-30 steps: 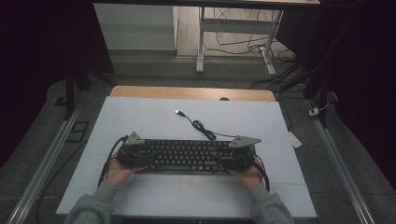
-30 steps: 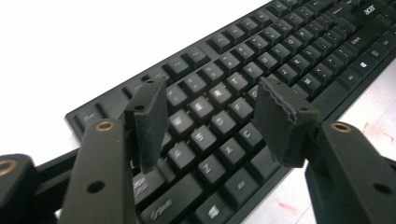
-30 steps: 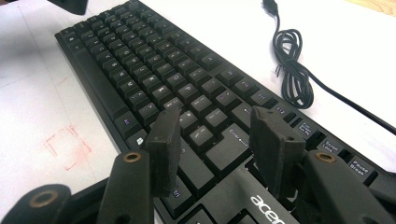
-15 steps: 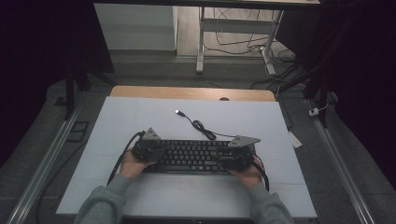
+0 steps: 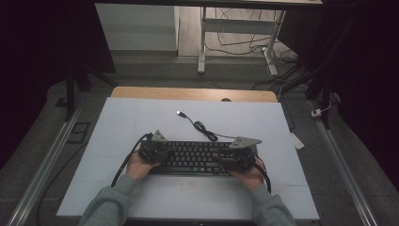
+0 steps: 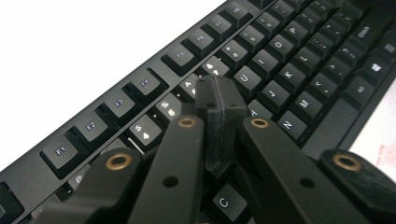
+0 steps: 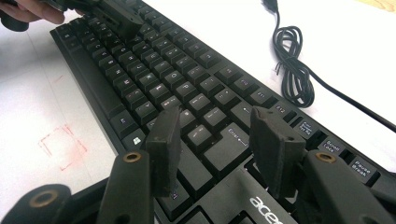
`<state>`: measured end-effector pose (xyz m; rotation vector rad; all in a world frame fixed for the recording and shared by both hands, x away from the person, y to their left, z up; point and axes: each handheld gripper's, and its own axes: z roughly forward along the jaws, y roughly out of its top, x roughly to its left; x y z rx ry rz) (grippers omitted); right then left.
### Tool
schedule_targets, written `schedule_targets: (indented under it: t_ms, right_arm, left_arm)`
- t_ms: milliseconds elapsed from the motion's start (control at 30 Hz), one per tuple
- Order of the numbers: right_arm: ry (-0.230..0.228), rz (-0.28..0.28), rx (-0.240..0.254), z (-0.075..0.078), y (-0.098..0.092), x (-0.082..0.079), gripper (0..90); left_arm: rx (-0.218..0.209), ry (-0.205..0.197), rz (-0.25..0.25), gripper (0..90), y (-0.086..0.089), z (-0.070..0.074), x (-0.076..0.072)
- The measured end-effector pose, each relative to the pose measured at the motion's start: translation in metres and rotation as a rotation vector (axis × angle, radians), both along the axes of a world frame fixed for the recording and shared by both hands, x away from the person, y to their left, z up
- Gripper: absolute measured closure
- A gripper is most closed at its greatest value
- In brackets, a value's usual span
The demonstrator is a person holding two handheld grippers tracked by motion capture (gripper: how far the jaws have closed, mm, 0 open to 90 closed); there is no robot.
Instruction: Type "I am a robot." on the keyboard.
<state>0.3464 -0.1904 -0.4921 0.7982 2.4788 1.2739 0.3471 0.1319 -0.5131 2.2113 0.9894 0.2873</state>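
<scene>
On the white surface (image 5: 141, 122), toward its near edge, a black keyboard (image 5: 197, 157) lies crosswise, its cable (image 5: 200, 126) running to the far side. The left hand-held gripper (image 6: 219, 100) has its jaws brought together over the keys, with nothing between them; the right hand-held gripper (image 7: 217, 135) is kept apart above the Enter key. Several keys could be pressed at once by the broad closed tip. Compared with earlier, the left hand-held gripper was moved rightward onto the keyboard, and its jaws have just been closing.

Keyboard (image 5: 197, 157) on table (image 5: 141, 117), near front edge; cable coil (image 5: 204, 129) behind it, perhaps touching.
</scene>
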Motion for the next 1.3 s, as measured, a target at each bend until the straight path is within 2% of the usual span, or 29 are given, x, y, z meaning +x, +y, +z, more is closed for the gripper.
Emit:
schedule_targets:
  t_ms: [267,400,667,800,933,1000,1300]
  right_arm:
    - [-0.001,-0.001,-0.005,0.000,0.000,0.000,53.9]
    - [-0.001,0.002,-0.005,0.000,0.001,0.000,53.9]
    - [-0.006,-0.002,0.008,0.002,-0.001,0.000,53.9]
    - [-0.005,-0.009,0.002,0.002,-0.003,0.000,53.8]
    - [-0.005,-0.007,0.013,0.003,-0.003,0.000,53.8]
    - [-0.008,-0.016,0.005,0.003,-0.003,0.000,53.7]
    - [0.001,-0.010,0.013,0.003,-0.007,0.000,53.3]
  left_arm:
    - [0.030,0.002,0.005,89.1,-0.003,-0.005,0.002]
    - [0.029,-0.008,0.004,89.2,-0.004,-0.004,0.001]
    - [-0.074,-0.060,0.032,88.0,0.015,0.017,-0.012]
    - [-0.115,-0.081,0.053,71.1,0.026,0.024,-0.024]
    - [-0.154,-0.077,0.085,51.5,0.038,0.028,-0.034]
    - [-0.152,-0.064,0.083,44.8,0.043,0.029,-0.038]
    - [-0.136,-0.062,0.112,35.7,0.067,0.023,-0.062]
